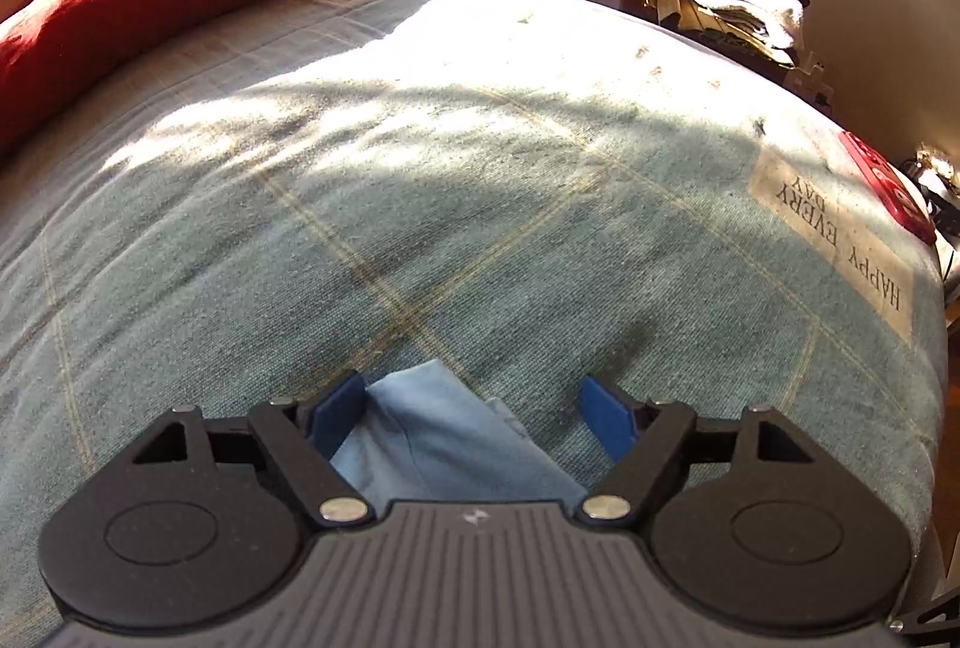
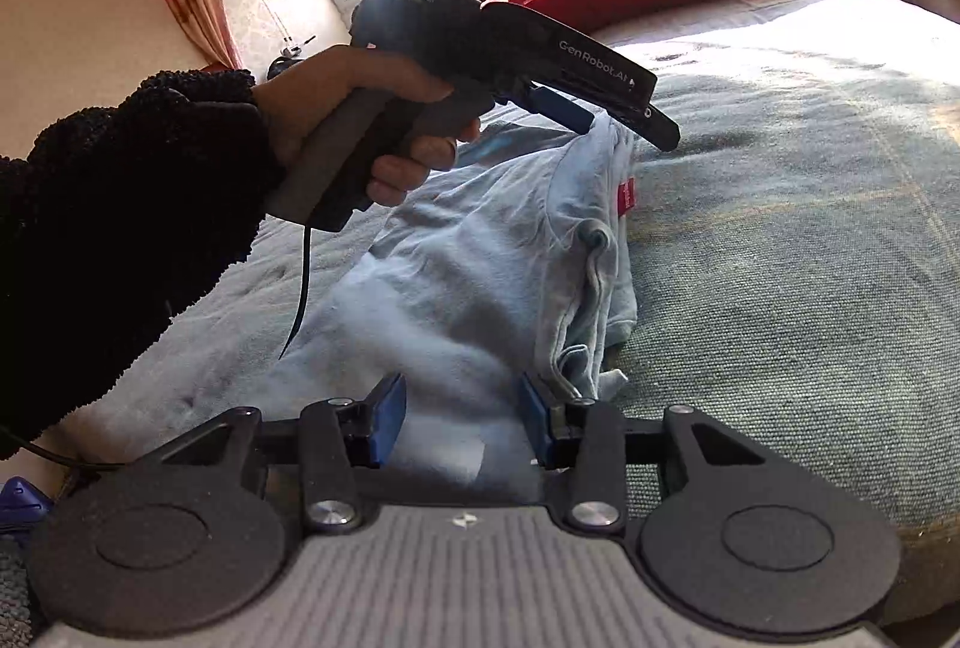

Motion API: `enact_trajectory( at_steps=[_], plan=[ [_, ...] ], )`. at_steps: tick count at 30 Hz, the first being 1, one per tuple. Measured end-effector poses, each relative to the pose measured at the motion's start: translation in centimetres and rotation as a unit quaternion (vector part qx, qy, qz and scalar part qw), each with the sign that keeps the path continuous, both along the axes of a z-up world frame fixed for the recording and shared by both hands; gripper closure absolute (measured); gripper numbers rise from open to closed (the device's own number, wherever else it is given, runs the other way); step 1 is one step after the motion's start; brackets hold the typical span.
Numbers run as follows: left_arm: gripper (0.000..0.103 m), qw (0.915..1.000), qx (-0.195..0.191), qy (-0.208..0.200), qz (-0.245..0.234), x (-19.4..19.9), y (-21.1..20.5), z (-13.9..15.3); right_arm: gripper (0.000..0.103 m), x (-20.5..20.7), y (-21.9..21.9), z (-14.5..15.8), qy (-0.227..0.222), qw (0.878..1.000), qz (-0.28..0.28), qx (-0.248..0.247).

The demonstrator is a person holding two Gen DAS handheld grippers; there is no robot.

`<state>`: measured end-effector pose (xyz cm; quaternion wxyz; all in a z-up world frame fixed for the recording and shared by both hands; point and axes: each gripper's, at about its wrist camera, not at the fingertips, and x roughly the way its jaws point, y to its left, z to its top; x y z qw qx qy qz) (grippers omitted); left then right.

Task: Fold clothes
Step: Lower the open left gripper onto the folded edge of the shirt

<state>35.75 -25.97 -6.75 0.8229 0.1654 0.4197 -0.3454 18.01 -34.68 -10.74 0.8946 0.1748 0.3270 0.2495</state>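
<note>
A pale blue T-shirt [image 2: 480,252] is lying rumpled on the bed [image 2: 810,240]. The left gripper [image 1: 474,417] is standing wide with a shirt edge between its fingers; the right gripper [image 2: 461,423] is hovering half-open over the hem. Judging by this, corners are being gathered; next calls for closing and spreading flat.
</note>
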Motion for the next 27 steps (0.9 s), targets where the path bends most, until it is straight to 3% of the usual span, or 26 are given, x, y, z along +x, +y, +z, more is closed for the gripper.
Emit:
enact_trajectory(
  at_steps=[3,6,8,11,15,21,27],
  plan=[
    [0.026,0.9994,-0.025,0.005,0.023,0.4,2.7,2.2,0.051,-0.2,0.1,0.0,-0.004,1.000,0.005,-0.001],
    [0.026,0.9959,-0.054,0.051,0.053,1.3,5.4,2.7,0.046,-0.1,0.2,0.0,-0.004,1.000,0.008,0.003],
    [0.026,0.9919,-0.068,0.082,0.069,1.9,6.8,1.9,0.044,-0.1,0.2,-0.1,-0.003,1.000,0.009,0.008],
    [0.026,0.9888,-0.066,0.098,0.091,3.0,7.6,0.0,0.043,-0.1,0.3,0.0,-0.002,1.000,0.011,0.007],
    [0.026,0.9829,-0.093,0.108,0.116,4.9,8.4,-1.1,0.042,-0.1,0.4,0.1,-0.002,1.000,0.011,0.004],
    [0.026,0.9888,-0.087,0.073,0.097,3.3,9.0,1.6,0.035,-0.3,0.7,0.2,-0.004,1.000,0.013,0.003],
    [0.025,0.9870,-0.090,0.104,0.083,-0.2,11.9,2.0,0.031,-0.3,1.1,0.3,-0.007,1.000,0.014,-0.002]
  ],
)
